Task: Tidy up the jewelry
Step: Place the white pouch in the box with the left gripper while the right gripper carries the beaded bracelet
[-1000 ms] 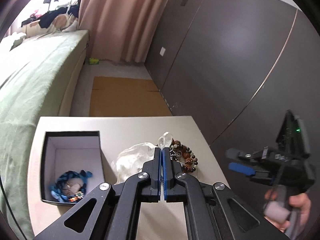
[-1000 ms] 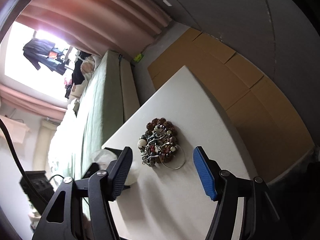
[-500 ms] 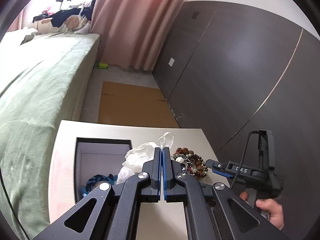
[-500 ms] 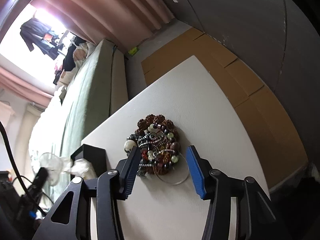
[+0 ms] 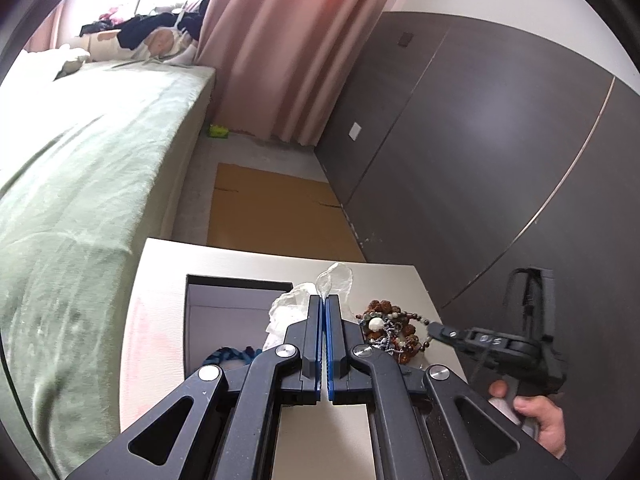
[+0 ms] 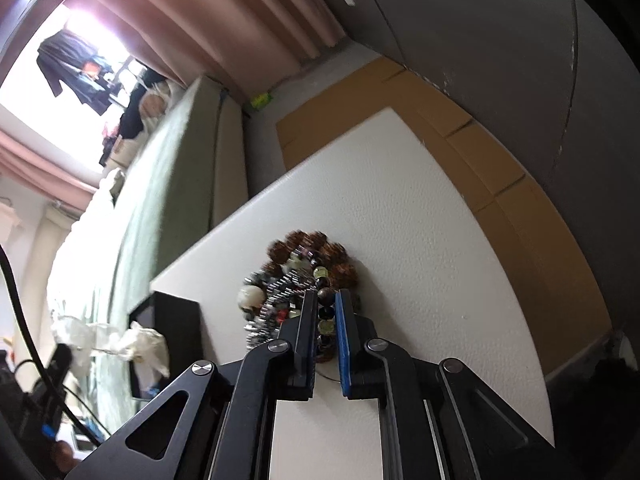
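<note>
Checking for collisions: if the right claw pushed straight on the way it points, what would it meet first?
The right claw already pinches a strand of the bead pile; going on, it would likely plough into the rest of that pile, then bare table.

Bare table (image 6: 420,232) lay open from 12 to 3 o'clock of the bead pile (image 6: 298,276). Black box (image 6: 176,320) and crumpled plastic bag (image 5: 292,308) blocked 9 o'clock. Right gripper (image 6: 325,304) covered the pile's 6 o'clock side.

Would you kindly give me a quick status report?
Left gripper shut on clear plastic bag. Right gripper shut on beaded bracelet pile, on white table. Nothing blocking.
</note>
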Demonstrator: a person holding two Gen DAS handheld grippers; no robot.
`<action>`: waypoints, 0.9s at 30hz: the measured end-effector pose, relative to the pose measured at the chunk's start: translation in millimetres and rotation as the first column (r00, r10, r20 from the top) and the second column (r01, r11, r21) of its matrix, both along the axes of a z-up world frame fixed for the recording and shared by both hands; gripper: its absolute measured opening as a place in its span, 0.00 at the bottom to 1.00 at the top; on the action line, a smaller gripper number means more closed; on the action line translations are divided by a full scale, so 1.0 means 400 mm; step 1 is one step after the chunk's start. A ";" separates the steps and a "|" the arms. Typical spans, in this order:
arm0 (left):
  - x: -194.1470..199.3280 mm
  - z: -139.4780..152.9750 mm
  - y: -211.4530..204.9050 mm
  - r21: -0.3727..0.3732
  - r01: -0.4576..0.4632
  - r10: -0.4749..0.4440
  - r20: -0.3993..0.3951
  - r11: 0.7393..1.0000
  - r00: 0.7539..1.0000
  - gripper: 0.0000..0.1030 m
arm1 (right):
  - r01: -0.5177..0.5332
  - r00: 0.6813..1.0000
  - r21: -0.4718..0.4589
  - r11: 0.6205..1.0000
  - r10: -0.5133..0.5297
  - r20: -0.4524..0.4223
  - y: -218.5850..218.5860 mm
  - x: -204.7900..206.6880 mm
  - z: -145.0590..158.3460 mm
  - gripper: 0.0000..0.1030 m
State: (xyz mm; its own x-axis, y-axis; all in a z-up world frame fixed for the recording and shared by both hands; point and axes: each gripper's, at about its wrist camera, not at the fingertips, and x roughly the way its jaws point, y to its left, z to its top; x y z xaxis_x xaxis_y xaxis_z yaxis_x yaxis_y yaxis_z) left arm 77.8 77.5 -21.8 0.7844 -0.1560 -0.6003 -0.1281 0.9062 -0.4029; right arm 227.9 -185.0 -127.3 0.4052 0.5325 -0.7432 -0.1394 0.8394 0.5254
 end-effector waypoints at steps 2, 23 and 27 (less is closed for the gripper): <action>-0.005 0.002 0.001 -0.002 -0.005 0.005 0.003 1.000 1.000 0.00 | -0.013 0.999 0.039 0.999 0.012 0.030 -0.004 -0.015 0.030 0.10; -0.014 -0.034 0.049 -0.048 -0.058 0.056 -0.029 0.997 0.998 0.00 | -0.167 0.950 0.218 0.962 0.097 0.298 0.041 -0.208 0.313 0.10; 0.007 -0.050 0.058 -0.069 -0.068 0.064 -0.067 0.995 0.996 0.01 | -0.182 0.938 0.235 0.955 0.097 0.333 0.046 -0.224 0.350 0.10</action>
State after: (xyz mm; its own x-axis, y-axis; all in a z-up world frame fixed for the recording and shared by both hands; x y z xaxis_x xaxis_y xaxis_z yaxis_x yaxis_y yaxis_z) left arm 80.8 100.6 -42.0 0.7541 -0.1493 -0.6396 -0.2146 0.8644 -0.4547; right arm 138.5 -166.5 12.8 0.5024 0.7568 -0.4182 -0.4387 0.6399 0.6309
